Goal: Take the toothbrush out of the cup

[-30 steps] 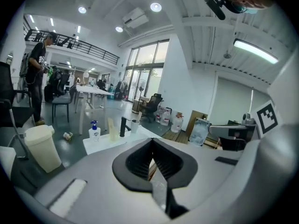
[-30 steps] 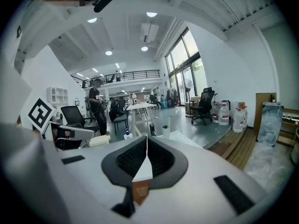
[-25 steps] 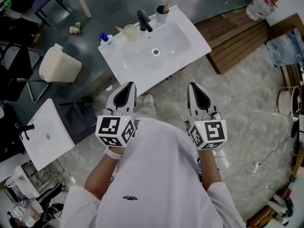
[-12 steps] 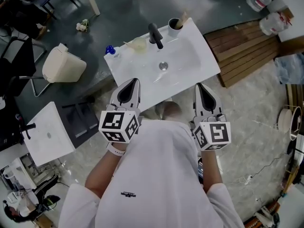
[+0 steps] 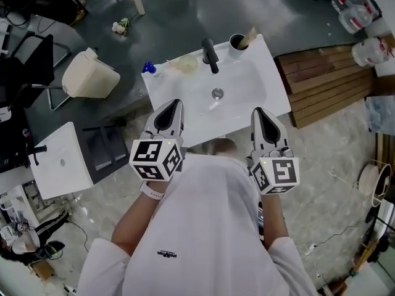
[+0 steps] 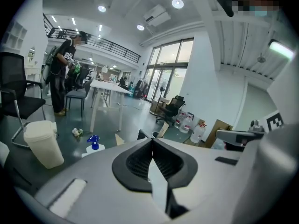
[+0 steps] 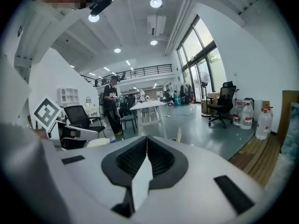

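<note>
Both jaws closed, empty: left gripper, right gripper at basin near edge. Toothbrush stands in cup, far corner (beside tap). Advice: open right jaws, pinch handle, lift straight.

toothbrush in cup on sink, far right corner; faucet just left; spray bottle far-left corner

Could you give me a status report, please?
Left claw, right claw shut, empty, at near edge of white sink. Pale toothbrush in dark cup. Black tap beside it.
</note>
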The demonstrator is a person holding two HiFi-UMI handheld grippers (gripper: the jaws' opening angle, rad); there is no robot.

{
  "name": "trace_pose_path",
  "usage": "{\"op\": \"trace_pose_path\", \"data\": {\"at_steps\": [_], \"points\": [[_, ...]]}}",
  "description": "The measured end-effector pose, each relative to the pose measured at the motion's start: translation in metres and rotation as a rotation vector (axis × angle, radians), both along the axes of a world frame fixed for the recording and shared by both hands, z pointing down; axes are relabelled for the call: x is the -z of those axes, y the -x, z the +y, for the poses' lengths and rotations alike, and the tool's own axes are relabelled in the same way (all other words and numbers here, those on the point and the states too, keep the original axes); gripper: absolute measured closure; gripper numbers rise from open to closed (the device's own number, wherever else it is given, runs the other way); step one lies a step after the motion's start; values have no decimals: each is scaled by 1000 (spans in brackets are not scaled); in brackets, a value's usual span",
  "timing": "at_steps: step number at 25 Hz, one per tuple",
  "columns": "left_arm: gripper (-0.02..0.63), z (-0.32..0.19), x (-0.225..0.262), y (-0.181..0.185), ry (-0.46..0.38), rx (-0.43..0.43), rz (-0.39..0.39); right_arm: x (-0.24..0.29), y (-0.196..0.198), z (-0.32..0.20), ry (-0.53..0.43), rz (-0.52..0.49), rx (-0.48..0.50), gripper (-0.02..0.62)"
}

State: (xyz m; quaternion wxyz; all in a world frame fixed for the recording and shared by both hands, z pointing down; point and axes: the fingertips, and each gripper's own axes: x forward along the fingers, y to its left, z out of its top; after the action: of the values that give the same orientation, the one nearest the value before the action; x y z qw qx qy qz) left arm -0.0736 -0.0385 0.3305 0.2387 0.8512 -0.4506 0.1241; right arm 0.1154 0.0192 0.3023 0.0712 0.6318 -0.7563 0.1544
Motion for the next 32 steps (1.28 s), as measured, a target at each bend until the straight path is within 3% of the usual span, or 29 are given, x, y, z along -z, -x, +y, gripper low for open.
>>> {"op": "trace_pose_path", "data": {"at_steps": [5, 8, 18, 32], "points": [[595, -12, -15, -1, 34, 32, -5, -9, 4, -18, 19, -8, 64, 589], [528, -20, -21, -2, 56, 66, -10, -14, 2, -28, 28, -17, 93, 589], [515, -54, -46, 3, 115, 191, -8, -39, 15, -67, 93, -33, 223, 589], [488, -104, -92, 3, 181, 295, -20, -74, 24, -101, 163, -37, 327, 589]]}}
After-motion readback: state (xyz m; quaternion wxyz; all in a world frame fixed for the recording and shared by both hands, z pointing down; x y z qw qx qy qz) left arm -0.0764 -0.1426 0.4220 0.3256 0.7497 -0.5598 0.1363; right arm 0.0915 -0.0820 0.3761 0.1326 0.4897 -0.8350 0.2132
